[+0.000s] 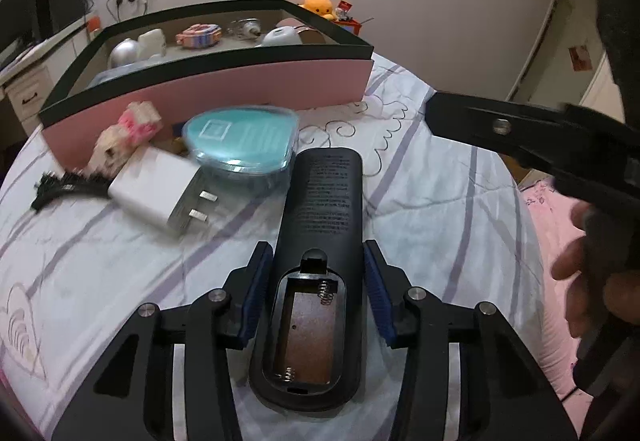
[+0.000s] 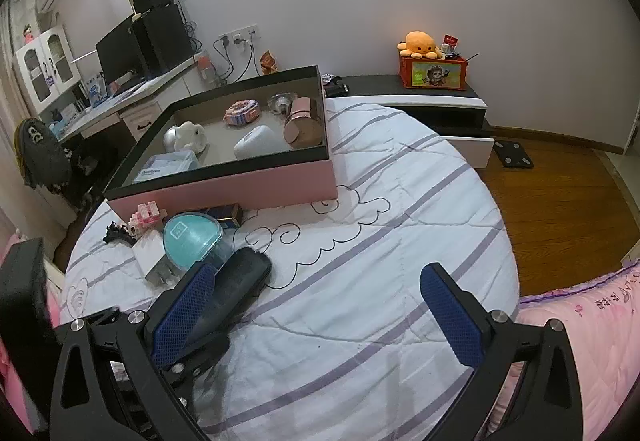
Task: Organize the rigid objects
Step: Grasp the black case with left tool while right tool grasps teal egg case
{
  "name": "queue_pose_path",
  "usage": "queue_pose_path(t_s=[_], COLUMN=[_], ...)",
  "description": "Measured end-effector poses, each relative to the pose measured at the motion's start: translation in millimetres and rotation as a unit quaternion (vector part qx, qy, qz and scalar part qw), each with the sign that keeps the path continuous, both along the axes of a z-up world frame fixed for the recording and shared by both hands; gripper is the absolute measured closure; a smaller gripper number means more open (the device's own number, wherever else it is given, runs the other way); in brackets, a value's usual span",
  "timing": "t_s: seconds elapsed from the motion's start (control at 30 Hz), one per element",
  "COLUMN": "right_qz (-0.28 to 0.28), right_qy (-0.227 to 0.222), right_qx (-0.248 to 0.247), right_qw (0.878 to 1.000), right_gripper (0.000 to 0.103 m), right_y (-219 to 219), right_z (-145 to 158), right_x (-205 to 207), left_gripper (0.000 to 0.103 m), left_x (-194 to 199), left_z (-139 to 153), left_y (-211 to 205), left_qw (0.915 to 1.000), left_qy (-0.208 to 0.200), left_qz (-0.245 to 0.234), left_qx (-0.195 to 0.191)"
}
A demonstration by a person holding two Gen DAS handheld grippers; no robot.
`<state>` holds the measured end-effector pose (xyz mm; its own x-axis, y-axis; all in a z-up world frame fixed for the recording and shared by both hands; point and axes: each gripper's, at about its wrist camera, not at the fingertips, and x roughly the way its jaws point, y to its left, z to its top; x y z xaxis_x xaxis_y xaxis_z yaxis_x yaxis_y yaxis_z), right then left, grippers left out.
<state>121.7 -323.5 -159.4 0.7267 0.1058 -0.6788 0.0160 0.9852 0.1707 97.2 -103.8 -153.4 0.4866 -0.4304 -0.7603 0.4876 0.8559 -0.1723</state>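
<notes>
Right wrist: remote half hidden.

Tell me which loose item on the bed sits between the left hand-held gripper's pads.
The black plastic remote, back up with its battery bay open; the white plug adapter and teal-lidded case lie beyond it.

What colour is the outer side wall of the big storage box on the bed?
Pink, with a black rim, on the storage box. It shows best in the right wrist view.

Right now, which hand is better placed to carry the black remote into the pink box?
Left. The left gripper is already shut on the black remote. The right gripper stands open and holds nothing. The pink box lies just ahead.
</notes>
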Motion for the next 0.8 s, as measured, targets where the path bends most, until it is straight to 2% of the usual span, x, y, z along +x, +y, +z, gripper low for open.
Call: queue_pose_path(t_s=[0.27,0.5,0.7,0.8], right_qz=[0.040,0.090,0.125,0.136], right_qy=[0.007,0.018,0.044,0.045], right_qx=[0.003,-0.007,-0.019,-0.031], right_qw=[0.999,0.996,0.991,0.989], right_gripper=[0.000,0.000,0.001,0.006], right_y=[26,57,77,85], right_z=[-12,-22,-40,-44], right_x=[14,42,68,72], left_gripper=[0.058,0.059,0.059,0.058], left_x=[-26,-34,-29,-21], left_z=[8,12,4,-3], left_y=[34,72,72,70], left_qw=[0.9996,0.9981,0.9984,0.9982], left_qy=[0.004,0.003,0.010,0.023], left_qz=[0.024,0.058,0.053,0.049], left_qx=[-0.012,-0.020,-0.015,-0.025])
